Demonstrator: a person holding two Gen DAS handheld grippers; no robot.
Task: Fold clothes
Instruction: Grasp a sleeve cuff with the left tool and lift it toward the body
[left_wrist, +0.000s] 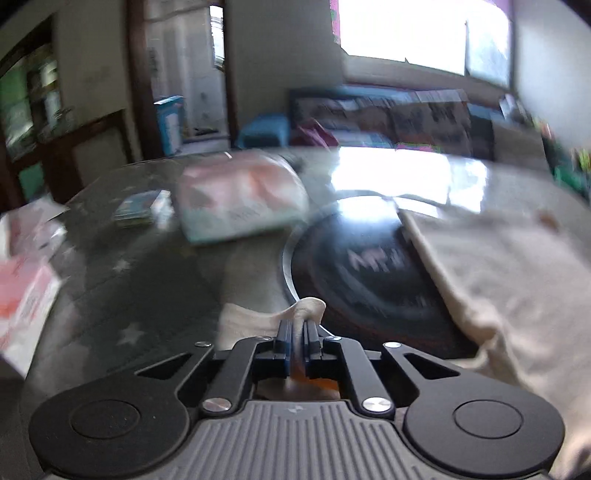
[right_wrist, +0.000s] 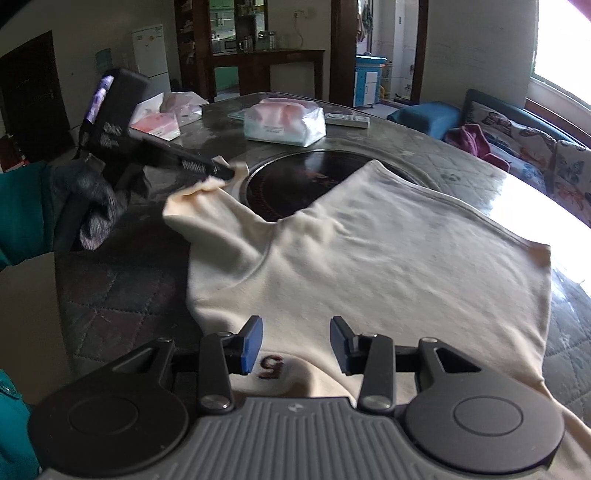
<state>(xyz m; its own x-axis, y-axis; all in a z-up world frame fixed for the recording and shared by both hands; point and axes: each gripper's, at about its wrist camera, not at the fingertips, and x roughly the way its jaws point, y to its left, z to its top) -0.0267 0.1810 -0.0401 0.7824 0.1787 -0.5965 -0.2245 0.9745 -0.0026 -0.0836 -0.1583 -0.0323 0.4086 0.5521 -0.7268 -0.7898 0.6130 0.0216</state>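
A cream shirt is lying spread on the round table, partly covering the dark inset hob. The left gripper is pinching its sleeve end (probably the cuff; that view is blurred). The right gripper is hovering, jaws apart, above the collar. A tissue pack is sitting beyond.

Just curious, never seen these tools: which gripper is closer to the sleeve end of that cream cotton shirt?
Left. The left gripper is pinching the sleeve end of the cream cotton shirt; the right gripper hangs open over the shirt's body near a dark printed mark.
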